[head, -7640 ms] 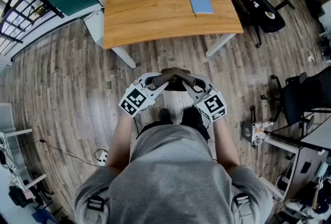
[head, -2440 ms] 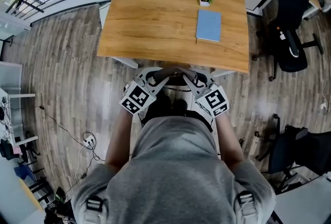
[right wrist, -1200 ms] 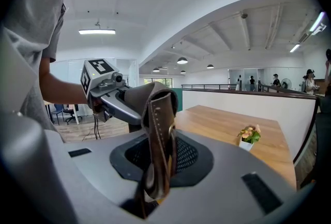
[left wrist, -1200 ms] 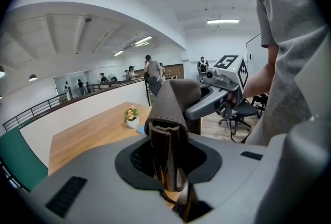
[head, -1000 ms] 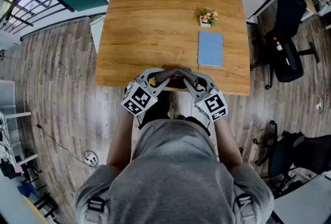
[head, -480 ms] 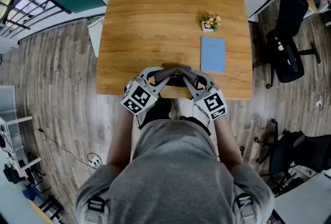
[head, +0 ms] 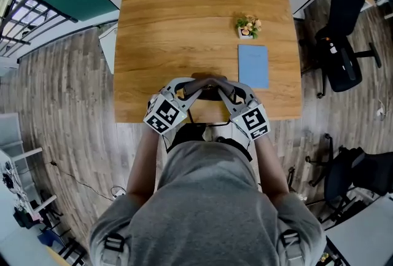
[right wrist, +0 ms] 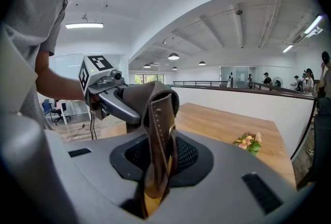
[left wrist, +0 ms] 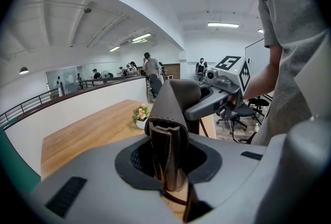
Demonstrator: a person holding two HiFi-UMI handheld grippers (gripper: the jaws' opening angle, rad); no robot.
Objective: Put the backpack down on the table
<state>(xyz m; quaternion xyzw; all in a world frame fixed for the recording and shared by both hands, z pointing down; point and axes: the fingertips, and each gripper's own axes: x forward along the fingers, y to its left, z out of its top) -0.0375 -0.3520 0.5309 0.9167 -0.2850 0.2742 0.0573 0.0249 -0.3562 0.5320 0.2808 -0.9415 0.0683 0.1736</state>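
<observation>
Brown leather backpack handle (head: 207, 82) hangs above the near edge of the wooden surface (head: 178, 19), about midway along it, gripped from both sides. The left tool (left wrist: 168, 166) is clamped on one end of the strap and the right tool (right wrist: 155, 166) on the other, their tips almost meeting. The pack's body is hidden beneath the tools and the person's arms. A blue notebook (head: 253, 66) and potted flowers (head: 248, 26) lie toward the right edge. A black office chair (head: 344, 19) stands on the floor beyond that edge.
</observation>
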